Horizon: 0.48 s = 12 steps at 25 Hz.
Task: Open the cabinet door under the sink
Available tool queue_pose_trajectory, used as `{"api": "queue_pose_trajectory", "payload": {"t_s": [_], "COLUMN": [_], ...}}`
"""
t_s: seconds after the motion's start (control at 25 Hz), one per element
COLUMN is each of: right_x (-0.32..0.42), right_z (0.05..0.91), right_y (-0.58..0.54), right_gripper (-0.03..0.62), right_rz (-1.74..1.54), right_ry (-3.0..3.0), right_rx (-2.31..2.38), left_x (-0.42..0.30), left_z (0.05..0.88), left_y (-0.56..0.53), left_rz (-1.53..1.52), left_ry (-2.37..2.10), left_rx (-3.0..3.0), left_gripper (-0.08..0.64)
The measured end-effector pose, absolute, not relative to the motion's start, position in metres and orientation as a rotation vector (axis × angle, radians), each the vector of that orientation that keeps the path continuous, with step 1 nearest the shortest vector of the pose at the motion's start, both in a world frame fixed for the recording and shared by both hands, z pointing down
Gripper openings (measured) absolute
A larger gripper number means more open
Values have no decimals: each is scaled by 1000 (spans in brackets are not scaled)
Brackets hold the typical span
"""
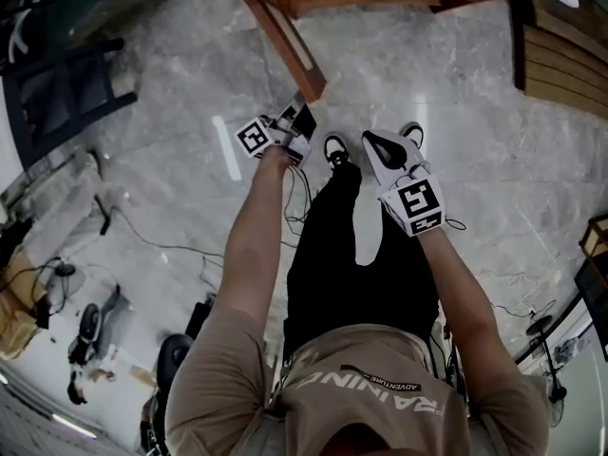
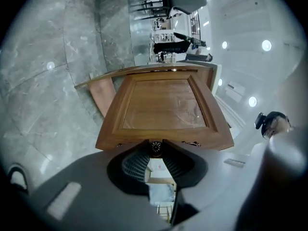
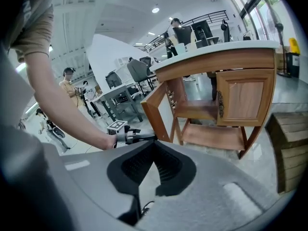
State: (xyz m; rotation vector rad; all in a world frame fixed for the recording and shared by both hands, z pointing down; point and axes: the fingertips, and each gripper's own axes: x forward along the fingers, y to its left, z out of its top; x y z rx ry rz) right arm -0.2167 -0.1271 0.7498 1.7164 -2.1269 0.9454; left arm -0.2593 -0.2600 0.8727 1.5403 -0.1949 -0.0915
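The wooden cabinet (image 3: 226, 95) stands under a white countertop (image 3: 231, 47). Its left door (image 2: 163, 107) is swung out, and from above it shows as a brown plank on edge (image 1: 285, 38). My left gripper (image 2: 155, 148) is level and shut on the door's small dark knob (image 2: 155, 146); it also shows at the door's free edge (image 1: 298, 119) and from the side (image 3: 129, 137). My right gripper (image 3: 153, 142) hangs away from the cabinet, angled down, jaws shut and empty (image 1: 376, 141). The right door (image 3: 245, 97) is closed. Bare shelves (image 3: 207, 134) show inside.
A slatted wooden crate (image 1: 562, 50) sits right of the cabinet. A dark frame (image 1: 57, 93) and cables and gear (image 1: 85, 331) lie on the marble floor at the left. The person's feet (image 1: 334, 150) are just behind the door. People and desks (image 3: 115, 88) are far off.
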Motion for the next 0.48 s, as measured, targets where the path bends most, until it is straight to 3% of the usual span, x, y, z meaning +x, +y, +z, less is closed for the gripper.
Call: {"api": "queue_pose_trajectory", "payload": {"t_s": [0.48], "right_x": [-236], "right_z": [742], "right_y": [-146], "right_gripper": [2], "right_rz": [924], "right_ry": [-2135], "right_rx": [1686], "left_x": [-319], "left_z": [872], "left_y": [-296], "left_rz": [-82], "left_ry": [-249], "left_rx": [1564], "left_gripper": [100]}}
